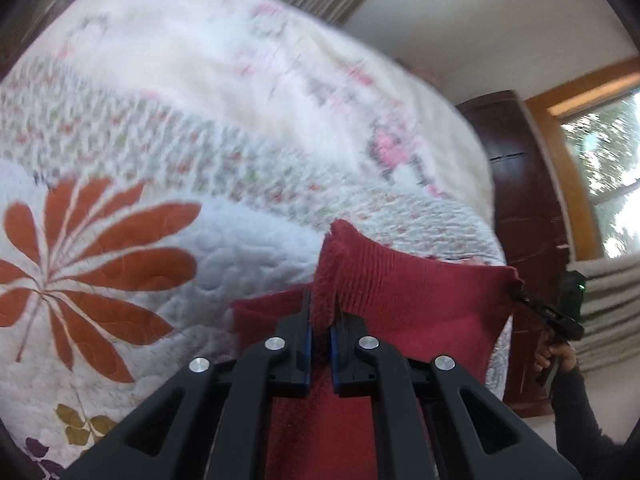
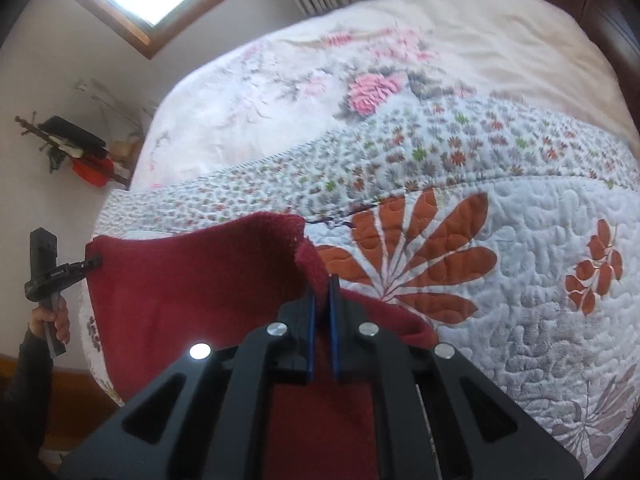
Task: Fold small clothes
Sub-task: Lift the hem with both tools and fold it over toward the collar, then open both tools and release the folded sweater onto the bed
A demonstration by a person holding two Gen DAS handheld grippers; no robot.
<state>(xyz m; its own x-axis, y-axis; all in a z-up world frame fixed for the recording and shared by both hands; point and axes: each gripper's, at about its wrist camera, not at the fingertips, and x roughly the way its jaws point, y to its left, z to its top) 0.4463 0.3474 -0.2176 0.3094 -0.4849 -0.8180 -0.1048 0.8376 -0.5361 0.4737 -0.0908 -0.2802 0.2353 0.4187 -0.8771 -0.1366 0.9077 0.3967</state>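
With each gripper (image 1: 322, 316) (image 2: 322, 300) clamped on a corner, the red garment (image 1: 400, 300) hangs above the quilt (image 1: 200, 248), folding barely begun.

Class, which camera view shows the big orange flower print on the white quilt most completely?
The right wrist view: the big orange flower print spreads sharp and nearly whole there. The left wrist view shows it cut by the frame edge.

Cloth (image 1: 400, 292) hangs between my two grippers, above the near edge of the bed (image 1: 160, 248). My left gripper (image 1: 322, 316) pinches one top corner, my right gripper (image 2: 322, 300) the other. Quilt (image 2: 520, 240) lies on the bed's near part, blanket (image 2: 280, 80) behind it. Window (image 1: 608, 148) and cabinet (image 1: 516, 184) right of the bed in left view.
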